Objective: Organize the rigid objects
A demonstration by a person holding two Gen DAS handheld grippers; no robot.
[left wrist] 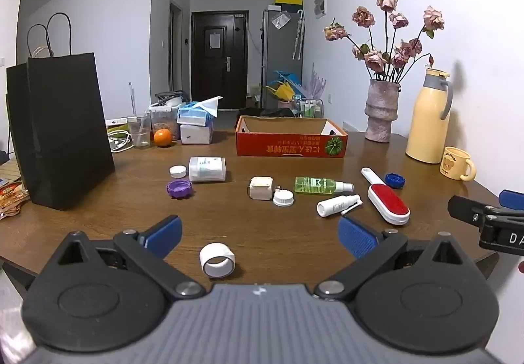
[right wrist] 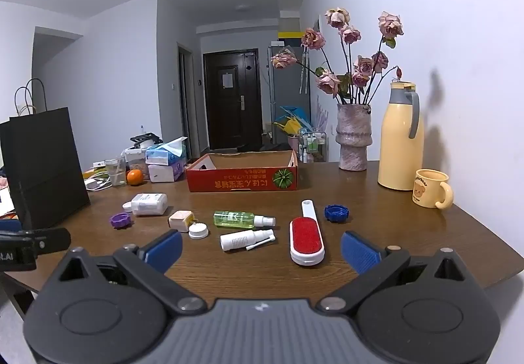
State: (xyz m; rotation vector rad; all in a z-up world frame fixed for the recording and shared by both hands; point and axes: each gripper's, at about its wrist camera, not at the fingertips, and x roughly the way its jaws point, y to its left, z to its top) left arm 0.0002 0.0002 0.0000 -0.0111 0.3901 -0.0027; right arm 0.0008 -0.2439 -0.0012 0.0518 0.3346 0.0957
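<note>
Both hand-held grippers, left (left wrist: 258, 234) and right (right wrist: 260, 247), are wide open and hold nothing. Small objects lie scattered on the tabletop (right wrist: 393, 200); the white ring (left wrist: 217, 259) lies just ahead between the left fingers. Nothing seems sorted yet; the next move probably needs closing on it and carrying it to the red box (left wrist: 291, 143) further ahead.

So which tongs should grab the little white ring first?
Probably the left tongs: they're open, and the white ring lies right between them. The right tongs face the red brush instead.

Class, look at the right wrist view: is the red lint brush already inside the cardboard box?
No. The red lint brush lies on the bare table in front of the cardboard box, not inside it.
</note>
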